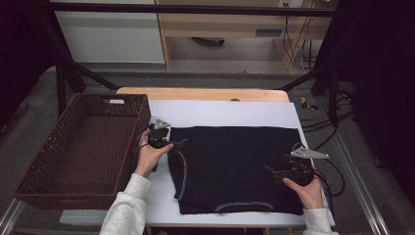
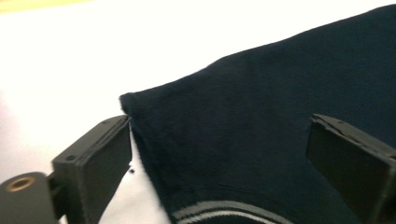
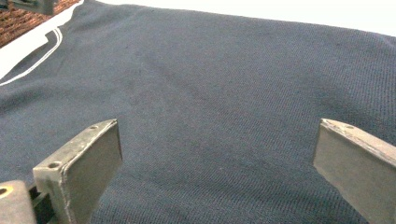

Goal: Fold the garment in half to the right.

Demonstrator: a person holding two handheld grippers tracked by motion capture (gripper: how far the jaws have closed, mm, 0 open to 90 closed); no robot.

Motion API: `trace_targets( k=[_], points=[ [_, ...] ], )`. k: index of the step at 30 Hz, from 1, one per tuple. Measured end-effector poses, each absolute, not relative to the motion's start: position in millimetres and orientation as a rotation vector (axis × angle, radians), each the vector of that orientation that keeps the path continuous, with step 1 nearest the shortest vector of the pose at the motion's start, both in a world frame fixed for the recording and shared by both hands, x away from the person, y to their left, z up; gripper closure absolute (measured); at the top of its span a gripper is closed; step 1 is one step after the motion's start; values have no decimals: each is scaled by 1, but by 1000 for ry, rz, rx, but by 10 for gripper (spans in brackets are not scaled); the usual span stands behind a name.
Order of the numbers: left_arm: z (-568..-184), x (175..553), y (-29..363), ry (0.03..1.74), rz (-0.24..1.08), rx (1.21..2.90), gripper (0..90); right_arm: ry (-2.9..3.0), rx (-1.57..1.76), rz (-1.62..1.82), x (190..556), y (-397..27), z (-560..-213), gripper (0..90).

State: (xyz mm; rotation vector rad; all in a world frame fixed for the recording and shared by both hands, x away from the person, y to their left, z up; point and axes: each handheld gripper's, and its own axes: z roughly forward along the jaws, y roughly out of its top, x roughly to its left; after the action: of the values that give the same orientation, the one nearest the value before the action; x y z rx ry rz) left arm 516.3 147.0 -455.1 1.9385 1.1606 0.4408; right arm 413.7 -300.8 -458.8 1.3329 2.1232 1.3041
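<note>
The dark garment (image 1: 235, 166) lies flat with its long side left-right, between the left gripper (image 1: 177, 144) at its far-left corner and the right gripper (image 1: 272, 172) near its right edge, both with jaws apart, seemingly not gripping yet.

folded shirt (image 1: 235, 166) flat on the sheet (image 1: 220, 113) atop the bench (image 1: 200, 94). wicker basket (image 1: 78, 147) at the bench's left edge, just beside the left gripper (image 1: 177, 143) at the shirt's left edge. right gripper (image 1: 272, 171) over the shirt's right part.
</note>
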Motion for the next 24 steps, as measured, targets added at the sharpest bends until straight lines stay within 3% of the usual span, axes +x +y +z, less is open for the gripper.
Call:
trace_targets(
  k=[6, 13, 24],
  points=[
    [-464, 525, 148, 1208, 481, 1939, 148, 2119, 1339, 1310, 413, -301, -458, 23],
    [-468, 530, 149, 1219, 577, 1966, 302, 2131, 1334, 1304, 414, -300, -459, 23],
    [-476, 540, 153, 1275, 526, 1952, 442, 2137, 1335, 1307, 414, -299, -459, 24]
  ],
)
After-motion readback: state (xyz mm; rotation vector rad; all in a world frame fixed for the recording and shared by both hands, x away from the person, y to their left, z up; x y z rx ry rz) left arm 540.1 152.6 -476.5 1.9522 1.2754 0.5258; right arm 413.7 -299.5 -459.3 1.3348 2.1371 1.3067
